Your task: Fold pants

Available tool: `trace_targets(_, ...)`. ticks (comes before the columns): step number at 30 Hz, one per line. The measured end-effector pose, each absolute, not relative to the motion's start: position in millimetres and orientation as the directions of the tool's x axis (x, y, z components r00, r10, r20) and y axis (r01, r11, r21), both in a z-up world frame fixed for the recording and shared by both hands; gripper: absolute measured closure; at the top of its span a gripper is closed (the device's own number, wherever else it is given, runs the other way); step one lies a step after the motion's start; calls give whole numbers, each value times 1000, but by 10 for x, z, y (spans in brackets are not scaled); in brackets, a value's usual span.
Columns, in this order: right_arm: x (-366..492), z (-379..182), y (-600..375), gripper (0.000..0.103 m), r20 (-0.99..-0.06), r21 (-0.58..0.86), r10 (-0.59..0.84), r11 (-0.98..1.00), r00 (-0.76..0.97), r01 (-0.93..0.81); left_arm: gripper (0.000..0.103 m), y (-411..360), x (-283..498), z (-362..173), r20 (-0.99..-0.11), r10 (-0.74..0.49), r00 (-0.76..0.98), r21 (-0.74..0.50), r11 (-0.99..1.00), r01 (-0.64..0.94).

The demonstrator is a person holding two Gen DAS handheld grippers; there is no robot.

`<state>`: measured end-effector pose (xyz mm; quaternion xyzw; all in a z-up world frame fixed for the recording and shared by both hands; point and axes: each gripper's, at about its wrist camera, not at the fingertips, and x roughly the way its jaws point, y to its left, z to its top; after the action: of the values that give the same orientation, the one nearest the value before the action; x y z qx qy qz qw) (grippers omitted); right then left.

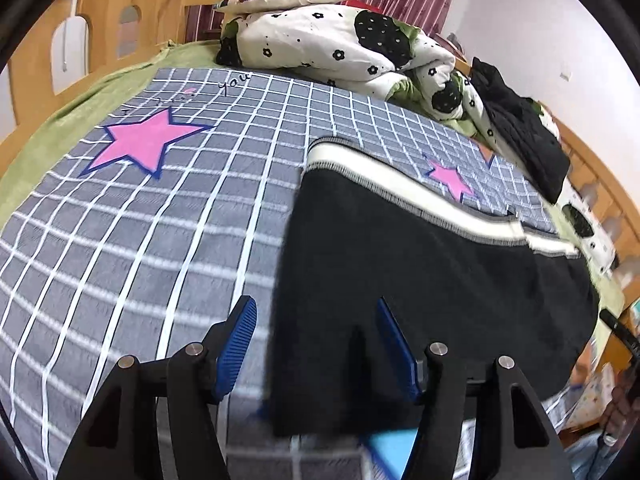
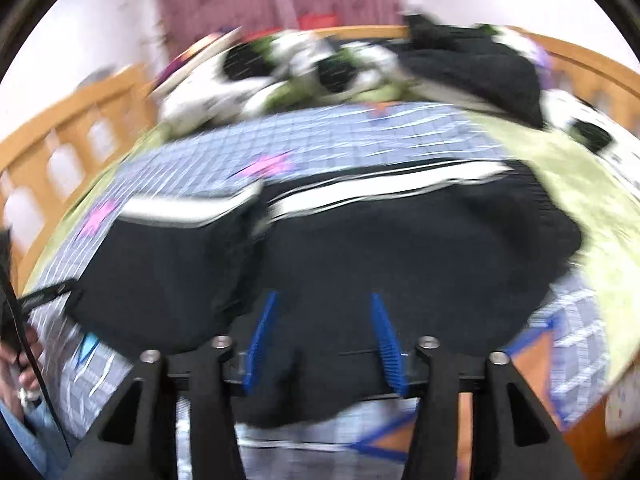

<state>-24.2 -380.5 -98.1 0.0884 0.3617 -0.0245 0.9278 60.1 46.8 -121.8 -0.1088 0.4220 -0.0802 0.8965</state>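
Black pants [image 1: 420, 280] with a white side stripe [image 1: 400, 184] lie flat on the grey checked sheet [image 1: 160, 220]. My left gripper [image 1: 315, 304] stands open above the pants' left edge: its left finger is over the sheet, its right finger over the black cloth. Nothing is pinched between the blue pads. The right wrist view is blurred. There the pants [image 2: 360, 240] spread across the bed, and my right gripper [image 2: 324, 296] hovers open over their near edge, holding nothing.
A flowered quilt [image 1: 340, 48] and a pillow are piled at the head of the bed. Another black garment [image 1: 520, 132] lies at the far right. Wooden bed rails [image 1: 40, 60] run around the mattress. A person's hand [image 2: 24, 376] shows at the left edge.
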Motion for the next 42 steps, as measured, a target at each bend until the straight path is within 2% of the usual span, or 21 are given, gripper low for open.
trace_targets(2,-291,-951,-4196,41,-679,147,-65,964,731,222,43,462,786,-1185,-753,-251,608,-257,963,79)
trace_targets(6,-208,-1064,-4794,39,-723,152,-134,926,678,346,43,482,1082,-1194,-766,-271,583,-259,960,107)
trace_targets(9,-112,-1248,-5094,39,-764,149,-142,910,630,386,43,445,1285,-1322,-784,-324,529,-292,945,146)
trace_targets(13,132,-1570,-5399,39,-806,218,-71,887,587,407,43,421,1493,-1550,-809,-323,491,-281,946,159)
trace_targets(17,353,-1678,-5556,36,-765,289,-33,875,643,388,44,456,1646,-1646,-795,-420,437,-386,907,169)
trace_targets(19,482,-1697,-5581,37,-767,297,-32,868,640,399,65,438,1684,-1637,-786,-454,420,-419,890,180)
trace_targets(20,503,-1702,-5597,48,-770,295,-41,862,636,413,80,427,1676,-1626,-777,-462,427,-426,886,184)
trace_targets(21,496,-1665,-5584,56,-762,281,-69,861,644,425,93,416,1649,-1593,-765,-462,448,-422,886,194)
trace_targets(23,440,-1464,-5513,66,-703,258,-107,883,703,392,93,317,1541,-1441,-745,-419,519,-354,908,225)
trace_targets(26,331,-1064,-5202,73,-590,210,-163,914,791,346,94,227,1453,-1153,-707,-402,582,-326,915,235)
trace_targets(29,326,-671,-4874,76,-502,194,-168,934,848,300,94,298,1428,-822,-657,-436,615,-374,897,236)
trace_targets(33,458,-172,-4497,77,-434,203,-126,951,892,233,94,486,1451,-436,-612,-470,636,-421,875,240)
trace_targets(38,550,211,-4097,77,-359,269,-1,958,933,104,93,1053,1521,-128,-625,-336,705,-331,932,150)
trace_targets(42,774,-57,-3956,76,-391,305,53,949,919,75,93,1557,1682,-453,-677,-242,695,-284,957,57)
